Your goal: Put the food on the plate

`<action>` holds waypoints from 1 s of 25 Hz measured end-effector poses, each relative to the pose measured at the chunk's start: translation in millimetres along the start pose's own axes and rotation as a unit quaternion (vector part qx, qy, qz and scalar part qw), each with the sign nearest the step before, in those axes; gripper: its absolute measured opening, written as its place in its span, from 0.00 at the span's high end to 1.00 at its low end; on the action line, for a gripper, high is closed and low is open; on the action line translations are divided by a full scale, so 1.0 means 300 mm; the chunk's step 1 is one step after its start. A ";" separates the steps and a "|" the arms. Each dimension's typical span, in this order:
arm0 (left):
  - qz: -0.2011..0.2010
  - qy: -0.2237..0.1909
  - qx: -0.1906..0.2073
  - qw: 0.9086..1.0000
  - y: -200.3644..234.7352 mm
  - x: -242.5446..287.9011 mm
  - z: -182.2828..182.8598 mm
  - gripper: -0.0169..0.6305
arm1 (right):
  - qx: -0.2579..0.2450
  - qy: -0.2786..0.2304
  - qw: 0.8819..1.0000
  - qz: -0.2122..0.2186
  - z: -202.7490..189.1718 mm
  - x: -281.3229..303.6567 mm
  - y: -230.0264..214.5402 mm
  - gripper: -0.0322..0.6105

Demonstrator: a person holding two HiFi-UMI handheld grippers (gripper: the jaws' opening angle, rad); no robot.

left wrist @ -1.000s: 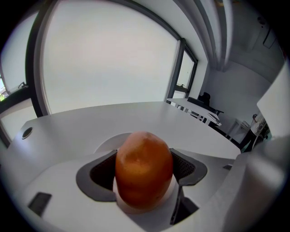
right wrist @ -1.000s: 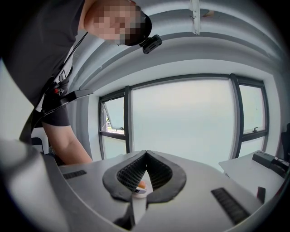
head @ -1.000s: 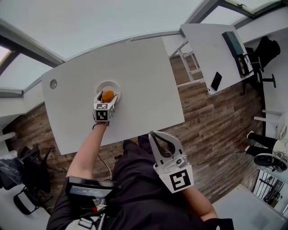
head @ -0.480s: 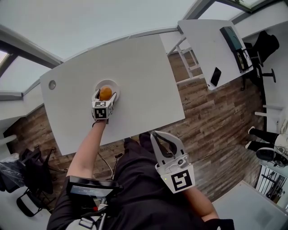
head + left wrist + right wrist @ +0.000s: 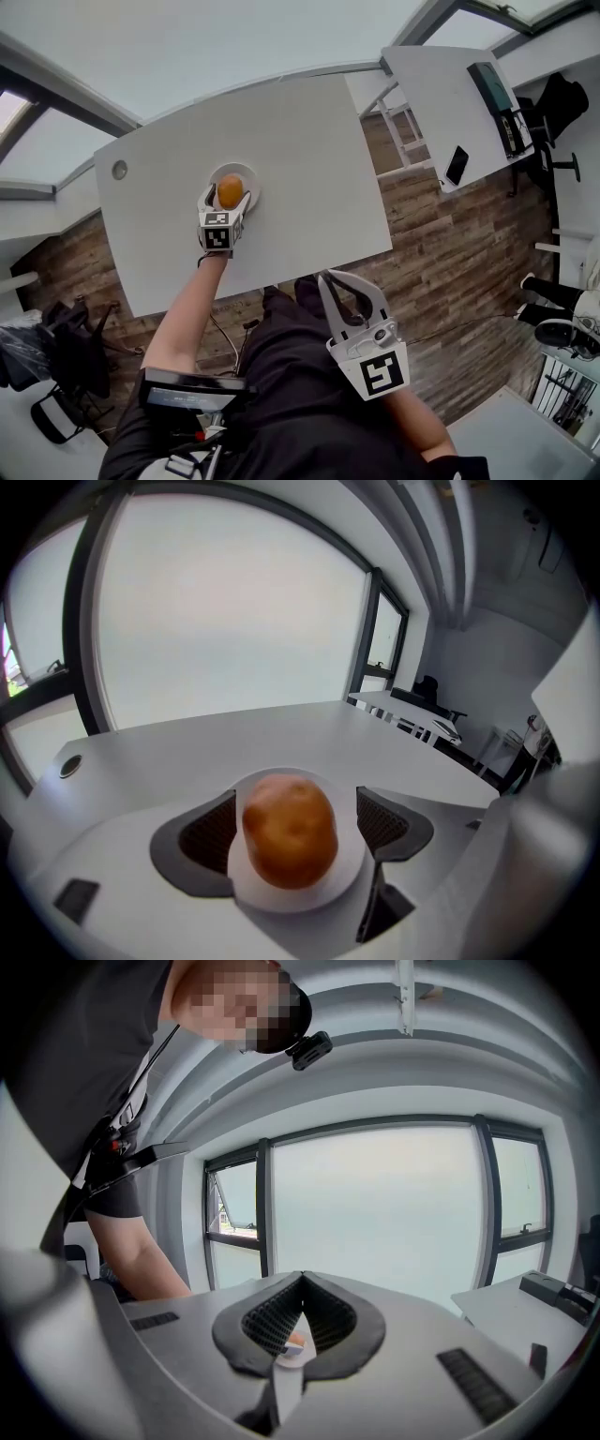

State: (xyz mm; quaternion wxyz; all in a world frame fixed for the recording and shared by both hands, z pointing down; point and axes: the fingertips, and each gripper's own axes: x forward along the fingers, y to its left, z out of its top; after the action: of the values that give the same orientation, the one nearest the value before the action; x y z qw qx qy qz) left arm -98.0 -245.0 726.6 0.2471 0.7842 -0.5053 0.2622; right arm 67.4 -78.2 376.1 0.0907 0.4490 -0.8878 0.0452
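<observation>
The left gripper has its ribbed dark pads opening on either side of a smooth, egg-shaped, orange-brown potato, clear of its skin. The potato sits on a small round white plate on the matte white table. The right gripper, held off the table, has its jaw tips closed together with nothing gripped.

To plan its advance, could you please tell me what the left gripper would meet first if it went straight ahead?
The orange-brown food on the plate. It sits right between the opening jaws of the left gripper, so contact would likely come almost at once.
</observation>
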 end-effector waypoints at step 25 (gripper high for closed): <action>0.015 -0.117 -0.076 0.990 -0.093 -0.431 0.052 0.39 | 0.004 -0.041 0.998 0.043 0.027 -0.090 0.170 0.94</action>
State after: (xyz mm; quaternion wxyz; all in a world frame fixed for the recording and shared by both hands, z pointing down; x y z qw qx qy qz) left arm -115.2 -159.2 626.3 0.2414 0.7810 -0.5603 0.1336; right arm 41.0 -28.1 362.7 0.0505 0.4121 -0.9091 0.0339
